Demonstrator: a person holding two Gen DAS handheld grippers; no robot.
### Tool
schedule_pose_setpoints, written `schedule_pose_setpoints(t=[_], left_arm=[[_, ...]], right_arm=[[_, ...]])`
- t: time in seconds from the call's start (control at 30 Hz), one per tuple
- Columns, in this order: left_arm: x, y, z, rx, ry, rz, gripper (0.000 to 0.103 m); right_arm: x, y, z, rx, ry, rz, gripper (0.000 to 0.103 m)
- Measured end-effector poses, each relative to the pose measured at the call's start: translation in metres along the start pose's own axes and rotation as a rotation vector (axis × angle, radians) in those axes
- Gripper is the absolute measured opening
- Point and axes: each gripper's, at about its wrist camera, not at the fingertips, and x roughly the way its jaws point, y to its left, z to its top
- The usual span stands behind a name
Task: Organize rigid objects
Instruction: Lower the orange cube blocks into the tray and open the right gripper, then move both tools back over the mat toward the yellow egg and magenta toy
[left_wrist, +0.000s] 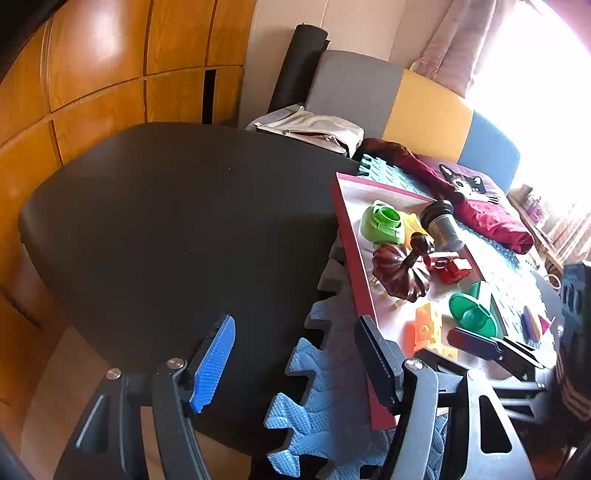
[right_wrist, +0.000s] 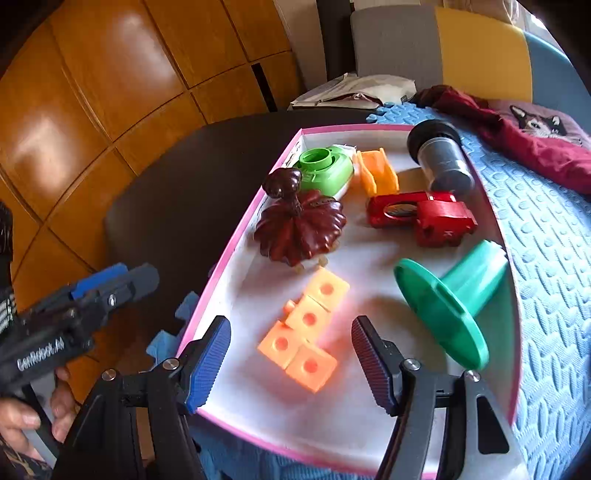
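Two tongs, both spread wide and empty: the left tongs (left_wrist: 295, 363) hang over the dark tabletop (left_wrist: 166, 206) beside the tray (left_wrist: 349, 236). Right tongs (right_wrist: 291, 363) frame the orange blocks (right_wrist: 304, 328) in the tray, probably the next pick; lower squarely, straddling the cluster, before closing.

The left view looks from the tray's (left_wrist: 345, 236) left side; the right view looks down close over it. Both share the tray (right_wrist: 236, 240).

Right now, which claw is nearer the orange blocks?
Right. The right claw hangs open just over the orange blocks in the tray; the left claw, also open, sits outside the tray's edge.
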Motion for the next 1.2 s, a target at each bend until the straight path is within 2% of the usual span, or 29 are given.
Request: schedule_pose_setpoints(t=[0.13, 0.2, 0.27, 0.37, 0.7, 0.93, 1.2], left_arm=[[-0.001, -0.003, 0.0, 0.007, -0.003, -0.002, 0.068], [-0.001, -0.004, -0.001, 0.01, -0.001, -0.001, 0.068], [-0.001, -0.006, -0.002, 0.014, 0.002, -0.001, 0.068], [-0.002, -0.008, -0.002, 0.023, -0.003, 0.0, 0.068], [-0.003, -0.012, -0.004, 0.043, -0.005, 0.002, 0.068], [-0.006, -0.019, -0.007, 0.062, -0.006, -0.005, 0.068], [-0.011, -0.026, -0.008, 0.083, -0.015, -0.01, 0.068]], right_arm=[[-0.008, 0.003, -0.007, -0.034, 0.001, -0.019, 0.068], [-0.004, 0.006, -0.008, -0.066, 0.021, -0.031, 0.059], [0.002, 0.008, -0.008, -0.087, 0.027, -0.068, 0.036], [0.008, 0.006, -0.006, -0.075, 0.004, -0.084, 0.027], [0.013, 0.002, 0.001, -0.052, -0.009, -0.089, 0.028], [0.012, 0.004, 0.0, -0.064, 0.003, -0.11, 0.037], [0.001, 0.001, -0.002, -0.033, 0.003, -0.103, 0.041]])
